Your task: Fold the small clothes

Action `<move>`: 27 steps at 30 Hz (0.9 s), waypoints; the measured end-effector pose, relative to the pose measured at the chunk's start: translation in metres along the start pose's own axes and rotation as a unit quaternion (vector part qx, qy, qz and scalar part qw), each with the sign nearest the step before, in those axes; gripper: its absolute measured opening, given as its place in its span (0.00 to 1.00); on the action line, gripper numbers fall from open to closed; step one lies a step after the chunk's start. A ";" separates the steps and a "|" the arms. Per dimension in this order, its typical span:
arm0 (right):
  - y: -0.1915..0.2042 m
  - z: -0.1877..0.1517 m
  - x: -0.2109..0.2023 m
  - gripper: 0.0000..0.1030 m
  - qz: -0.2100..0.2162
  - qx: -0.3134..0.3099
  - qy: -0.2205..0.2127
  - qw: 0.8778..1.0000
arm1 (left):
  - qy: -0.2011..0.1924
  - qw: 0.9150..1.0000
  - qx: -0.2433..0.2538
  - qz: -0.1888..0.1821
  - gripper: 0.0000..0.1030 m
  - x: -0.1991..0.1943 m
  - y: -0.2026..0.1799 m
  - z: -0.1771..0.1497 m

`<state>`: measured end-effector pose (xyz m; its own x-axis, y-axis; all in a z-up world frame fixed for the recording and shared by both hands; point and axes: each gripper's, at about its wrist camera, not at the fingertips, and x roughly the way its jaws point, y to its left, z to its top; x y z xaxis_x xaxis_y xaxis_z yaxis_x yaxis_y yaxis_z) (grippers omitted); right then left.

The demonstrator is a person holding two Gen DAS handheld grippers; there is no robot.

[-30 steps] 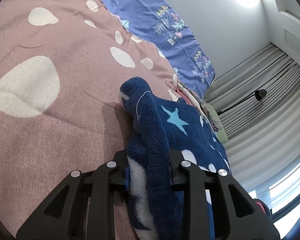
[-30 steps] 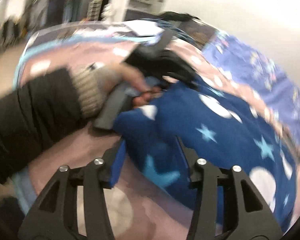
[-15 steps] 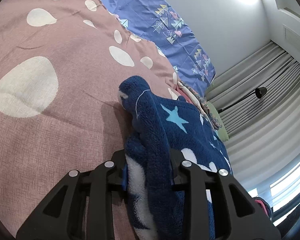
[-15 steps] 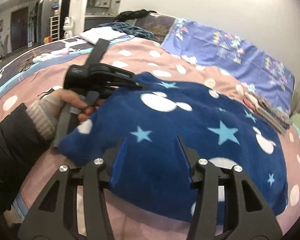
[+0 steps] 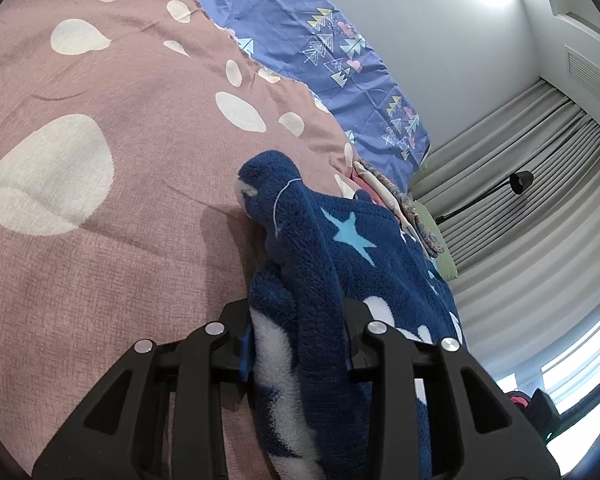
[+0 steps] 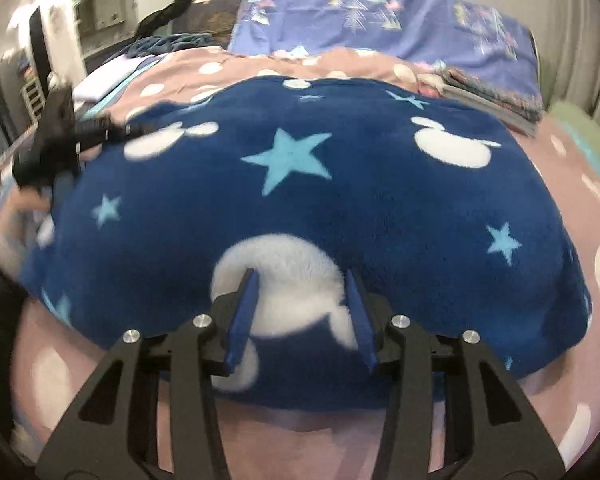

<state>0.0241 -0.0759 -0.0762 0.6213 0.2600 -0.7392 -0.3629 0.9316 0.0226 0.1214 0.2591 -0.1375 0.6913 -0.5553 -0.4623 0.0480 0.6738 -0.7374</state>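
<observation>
A dark blue fleece garment with light blue stars and white mouse-head shapes lies spread on the pink spotted bedspread. My left gripper is shut on a bunched corner of the fleece; it also shows at the far left of the right wrist view. My right gripper is open, its blue-padded fingers straddling the near edge of the fleece over a white patch.
A stack of folded clothes lies at the far right of the bed, also in the left wrist view. A purple patterned sheet covers the head of the bed. Curtains and a black lamp stand beyond.
My right gripper has swung right and down to the near edge of the fleece. My left gripper has stayed shut on its corner, nearly still.
</observation>
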 end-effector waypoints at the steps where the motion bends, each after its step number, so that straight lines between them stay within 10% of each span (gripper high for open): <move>1: 0.002 -0.001 -0.002 0.44 -0.004 -0.007 0.002 1.000 | 0.000 1.000 0.001 0.000 0.32 -0.001 0.000 0.000; 9: -0.014 0.077 -0.015 0.26 0.023 0.036 -0.042 0.998 | 0.001 1.000 0.000 -0.001 0.32 -0.001 0.000 0.001; 12: -0.030 0.071 0.057 0.27 0.054 0.079 0.092 0.991 | 0.001 1.000 0.000 -0.002 0.32 -0.001 0.000 0.001; 22: -0.039 0.163 0.061 0.24 0.049 0.094 0.047 0.993 | 0.004 1.000 0.009 0.012 0.33 0.003 -0.007 0.001; 27: -0.052 0.165 0.179 0.23 0.048 0.118 0.158 0.979 | 0.006 1.000 0.008 0.008 0.33 0.003 -0.006 0.002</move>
<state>0.2685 -0.0356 -0.0992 0.3324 0.2919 -0.8968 -0.2143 0.9494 0.2296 0.1246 0.2548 -0.1336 0.6832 -0.5507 -0.4795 0.0494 0.6900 -0.7221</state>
